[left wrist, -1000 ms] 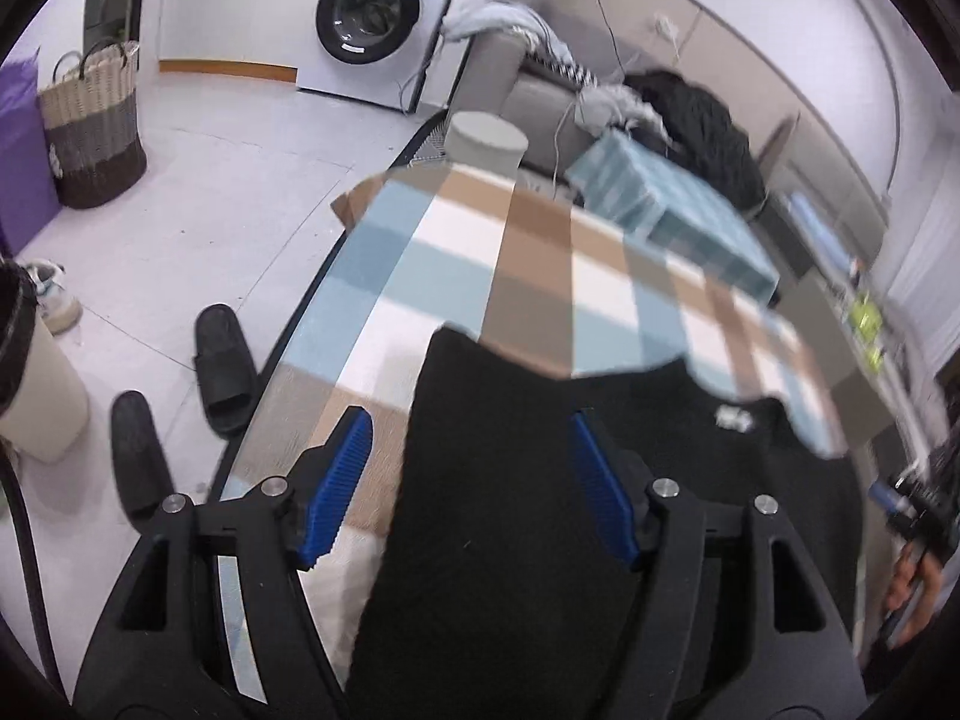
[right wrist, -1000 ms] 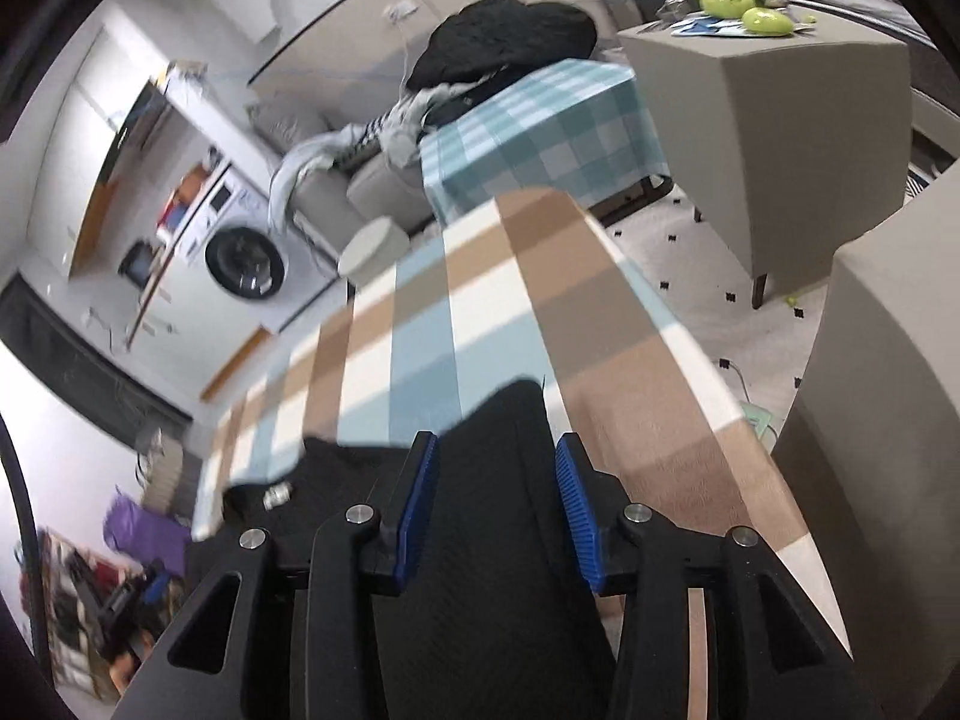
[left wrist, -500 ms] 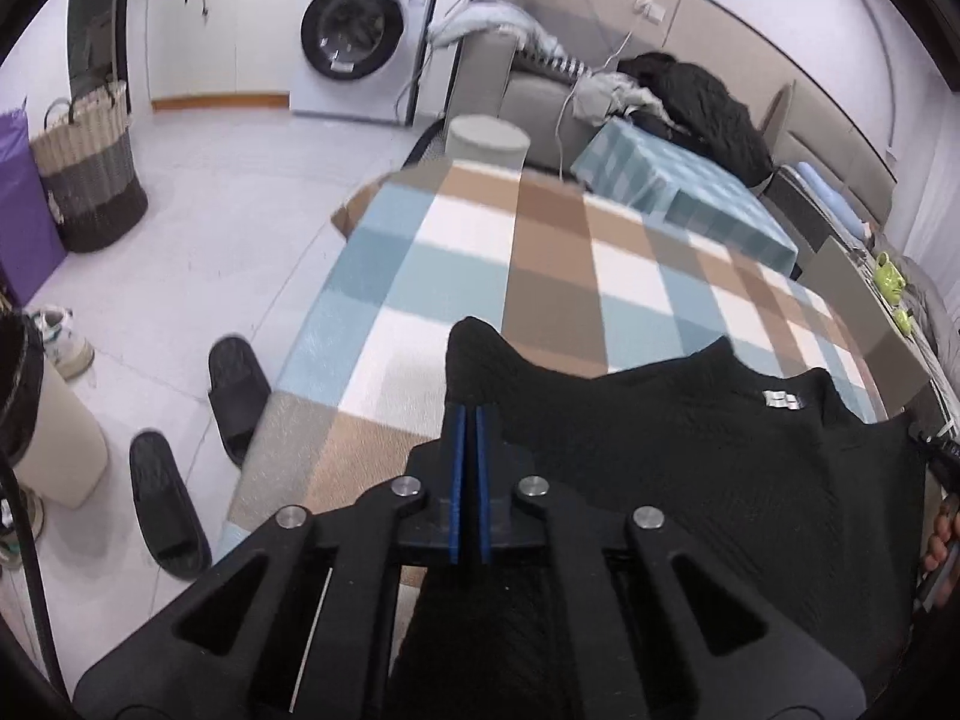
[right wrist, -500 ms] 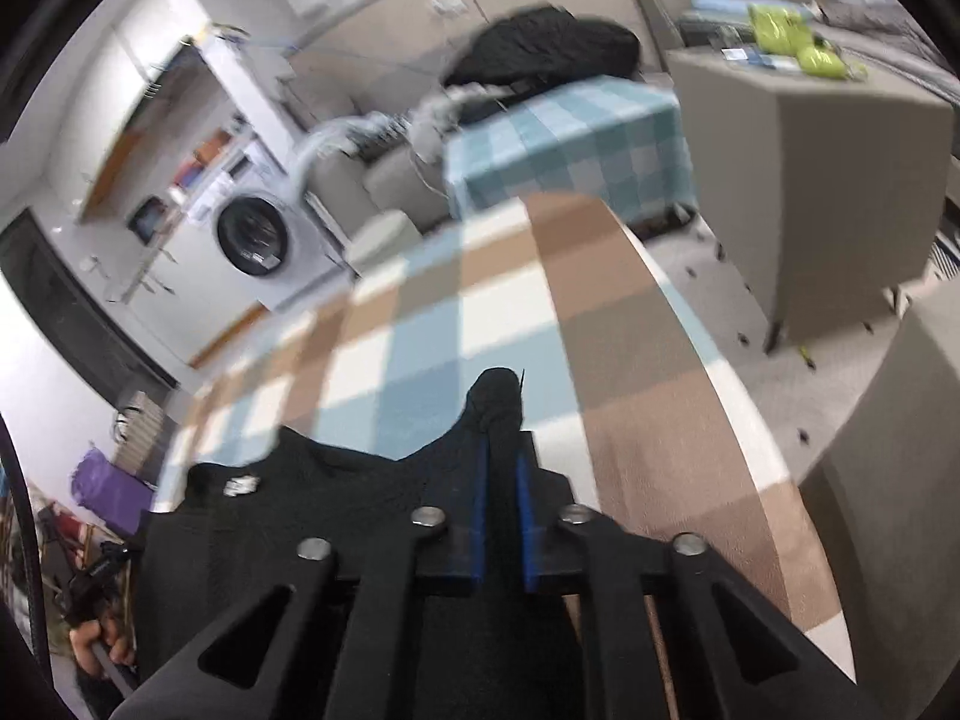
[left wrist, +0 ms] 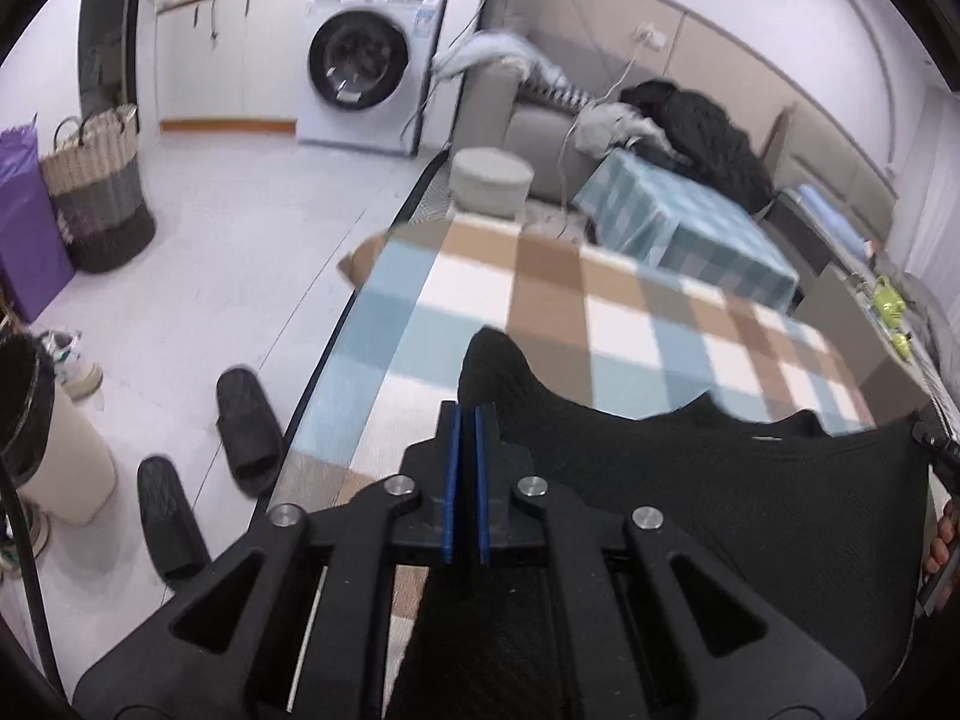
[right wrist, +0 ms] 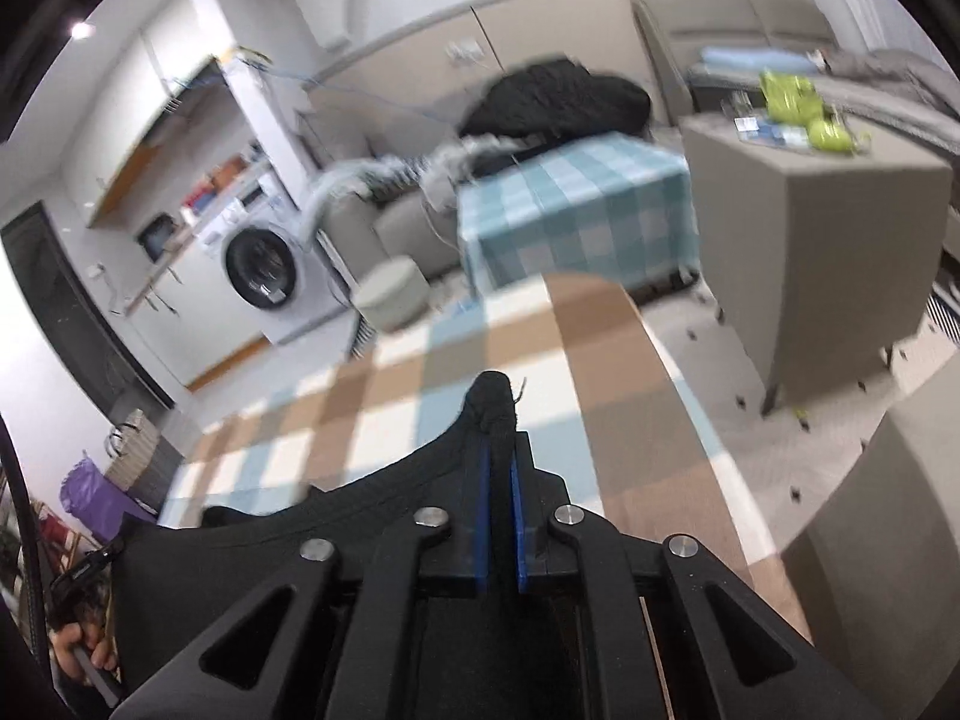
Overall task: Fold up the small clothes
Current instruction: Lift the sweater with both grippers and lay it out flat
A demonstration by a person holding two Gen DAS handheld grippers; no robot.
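A small black knit garment (left wrist: 720, 498) hangs stretched between my two grippers above a table with a brown, blue and white checked cloth (left wrist: 600, 312). My left gripper (left wrist: 467, 420) is shut on one corner of the garment, which pokes out past the blue pads. My right gripper (right wrist: 499, 456) is shut on the other corner (right wrist: 492, 402); the garment (right wrist: 270, 570) spreads to the lower left in that view. The checked cloth (right wrist: 480, 360) lies below it.
Two black slippers (left wrist: 246, 420) and a bin (left wrist: 36, 438) are on the floor left of the table. A round stool (left wrist: 492, 180), a blue-checked table (left wrist: 678, 222), a sofa and a washing machine (left wrist: 360, 66) stand beyond. A beige cabinet (right wrist: 810, 228) stands to the right.
Both grippers closed on the garment's corners a second ago and have since lifted it off the cloth, so it now hangs between them. The right view is blurred from motion.
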